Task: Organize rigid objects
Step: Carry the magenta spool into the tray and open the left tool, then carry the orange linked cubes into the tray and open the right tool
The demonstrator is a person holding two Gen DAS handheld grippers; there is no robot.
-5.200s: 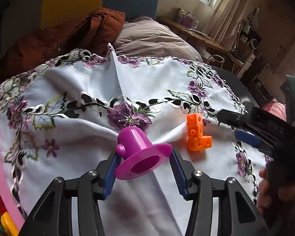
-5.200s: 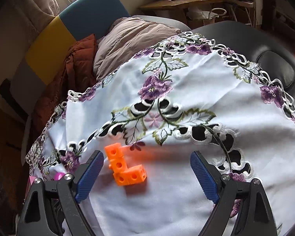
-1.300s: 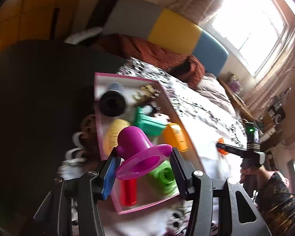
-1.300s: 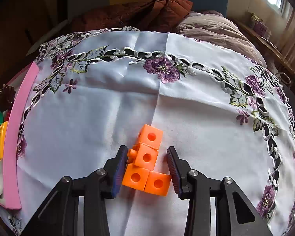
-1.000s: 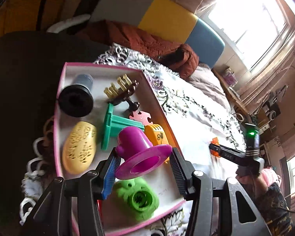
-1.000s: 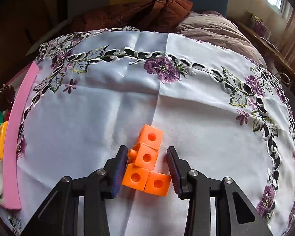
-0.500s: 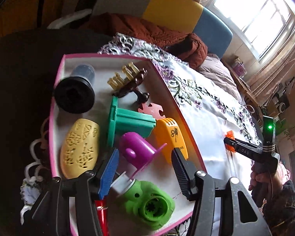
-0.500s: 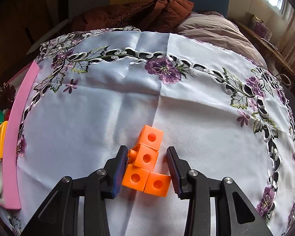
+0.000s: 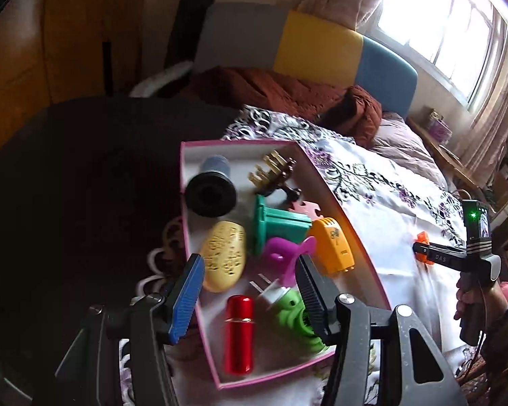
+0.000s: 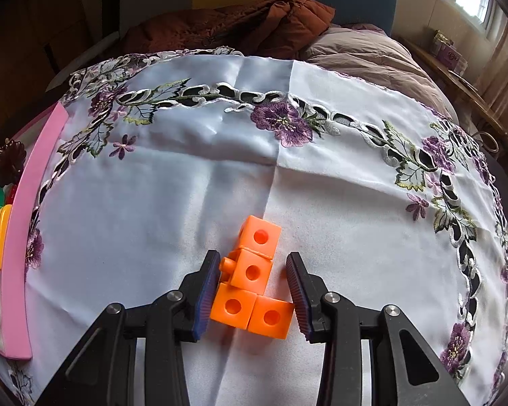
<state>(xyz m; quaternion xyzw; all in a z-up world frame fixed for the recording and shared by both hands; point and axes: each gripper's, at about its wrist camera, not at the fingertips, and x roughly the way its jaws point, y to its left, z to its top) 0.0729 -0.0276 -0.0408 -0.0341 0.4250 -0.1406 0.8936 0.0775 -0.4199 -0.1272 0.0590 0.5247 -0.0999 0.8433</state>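
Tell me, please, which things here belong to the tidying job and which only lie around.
Part of the job:
- pink tray
- purple funnel-shaped toy, lying in the tray
- orange linked cubes, between the jaws of the right gripper
- left gripper, open

Just lying about:
- embroidered tablecloth
- rust-brown blanket
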